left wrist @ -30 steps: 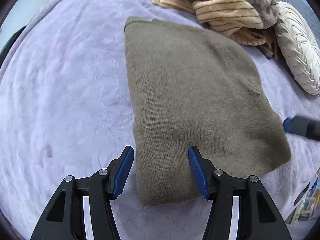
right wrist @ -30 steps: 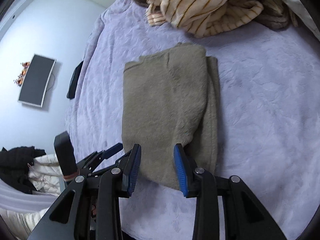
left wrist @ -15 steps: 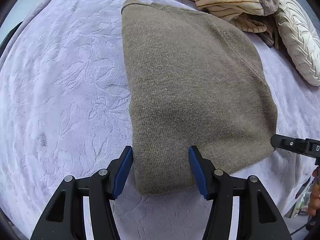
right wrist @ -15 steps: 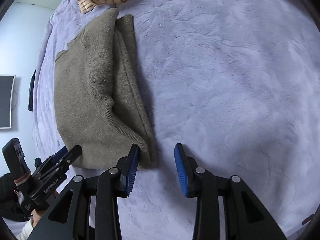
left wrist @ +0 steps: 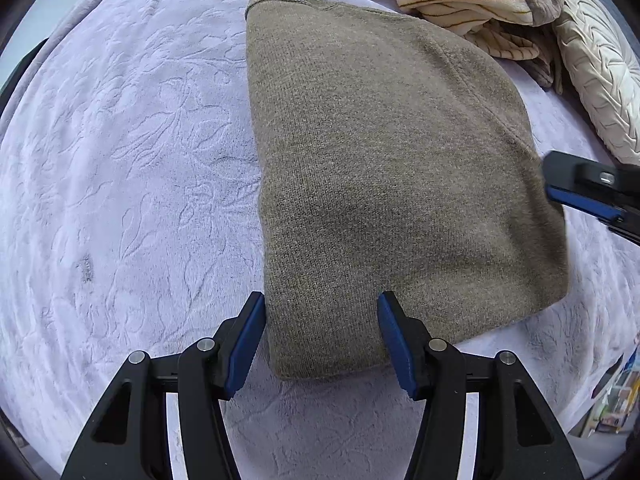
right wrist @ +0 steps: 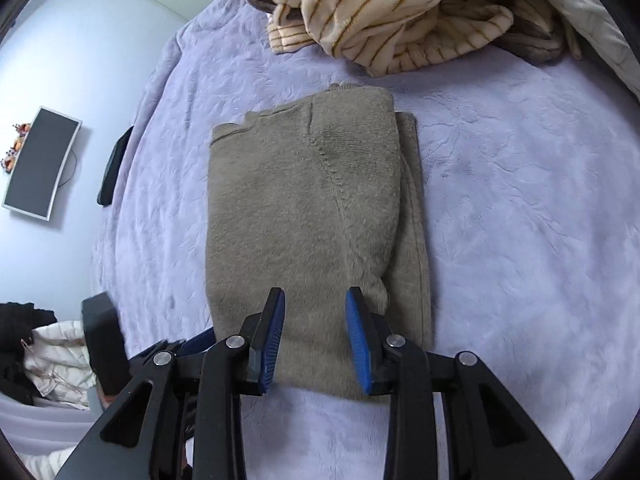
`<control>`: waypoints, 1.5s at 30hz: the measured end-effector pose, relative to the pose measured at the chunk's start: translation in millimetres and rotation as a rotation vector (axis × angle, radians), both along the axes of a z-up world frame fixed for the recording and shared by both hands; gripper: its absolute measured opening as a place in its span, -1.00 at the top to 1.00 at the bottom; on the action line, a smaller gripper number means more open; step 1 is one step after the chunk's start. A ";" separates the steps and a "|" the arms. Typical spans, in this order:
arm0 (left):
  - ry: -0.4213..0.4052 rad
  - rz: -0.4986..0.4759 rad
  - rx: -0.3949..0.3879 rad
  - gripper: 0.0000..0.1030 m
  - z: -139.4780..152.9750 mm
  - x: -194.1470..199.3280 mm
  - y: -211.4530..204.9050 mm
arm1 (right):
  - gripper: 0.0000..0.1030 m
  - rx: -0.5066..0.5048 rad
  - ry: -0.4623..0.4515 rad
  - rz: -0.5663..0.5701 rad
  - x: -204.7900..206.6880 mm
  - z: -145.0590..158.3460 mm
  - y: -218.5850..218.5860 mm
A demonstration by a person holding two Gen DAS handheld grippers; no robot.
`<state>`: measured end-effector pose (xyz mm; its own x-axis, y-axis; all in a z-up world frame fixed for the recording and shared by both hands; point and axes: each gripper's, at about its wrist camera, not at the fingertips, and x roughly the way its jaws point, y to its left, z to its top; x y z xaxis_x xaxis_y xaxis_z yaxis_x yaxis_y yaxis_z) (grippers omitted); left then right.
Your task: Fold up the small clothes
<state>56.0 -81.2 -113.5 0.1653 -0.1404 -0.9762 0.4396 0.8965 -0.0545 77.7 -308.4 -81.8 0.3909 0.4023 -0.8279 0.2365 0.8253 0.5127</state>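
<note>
My left gripper (left wrist: 320, 332) has its jaws wide open and holds nothing; they straddle the near left corner of the sweater (left wrist: 392, 168), one jaw just off its left edge, the other over the knit. My right gripper (right wrist: 316, 336) is also open, at a narrower gap, empty, its jaws over the sweater's near edge toward the right side.

The sweater lies flat on the bed (left wrist: 120, 160), already folded into a long rectangle, with a narrower layer showing along its right edge in the right wrist view. I judge the current step to be the grasp of the near edge for the next fold. The next move calls for both jaws to close on all layers at that edge, then carry it toward the far end.

A striped garment (right wrist: 392, 12) lies in a heap just beyond the far edge, a pillow (left wrist: 592, 80) beside it. The heap may crowd the fold's landing area.
</note>
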 end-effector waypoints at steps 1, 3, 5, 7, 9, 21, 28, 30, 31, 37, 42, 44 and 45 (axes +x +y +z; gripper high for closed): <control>0.003 0.002 -0.001 -0.14 -1.2 0.6 -0.4 | 0.33 0.000 0.017 -0.011 -3.5 -6.0 -5.0; 0.014 0.009 -0.005 -0.14 -3.1 1.3 0.4 | 0.42 -0.009 0.070 -0.044 2.7 -21.6 -10.3; 0.022 0.013 -0.007 -0.14 -3.8 1.8 0.6 | 0.54 0.003 0.102 -0.079 -1.4 -33.0 -21.5; 0.023 0.010 -0.005 -0.14 -2.9 2.0 0.6 | 0.64 0.023 0.113 -0.110 -6.2 -37.6 -28.2; 0.024 0.002 -0.001 -0.15 -2.4 2.0 0.3 | 0.64 0.029 0.114 -0.107 -12.8 -36.3 -31.7; 0.046 0.009 0.007 -0.15 -2.2 7.1 -1.0 | 0.41 0.077 0.165 -0.138 -34.9 -36.7 -36.9; 0.021 0.006 0.055 -0.74 -1.6 5.7 -3.2 | 0.24 0.083 0.190 -0.149 -51.4 -39.3 -41.6; 0.024 0.007 0.058 -0.74 -2.1 5.8 -3.1 | 0.22 0.086 0.194 -0.152 -54.4 -39.3 -43.0; 0.025 0.009 0.058 -0.74 -2.0 5.9 -2.9 | 0.18 0.086 0.195 -0.152 -54.9 -39.3 -43.3; 0.039 0.018 0.038 -0.74 0.1 9.9 -2.2 | 0.01 0.084 0.200 -0.137 -53.4 -39.0 -42.5; 0.056 0.025 0.027 -0.74 -0.2 15.0 1.2 | -0.28 0.074 0.182 -0.100 -49.4 -36.2 -39.9; 0.063 0.029 0.019 -0.74 -1.1 18.3 3.7 | -0.39 0.073 0.166 -0.086 -47.3 -34.3 -38.7; 0.071 0.035 0.010 -0.74 -1.5 20.6 5.6 | -0.48 0.072 0.156 -0.080 -46.1 -33.3 -38.3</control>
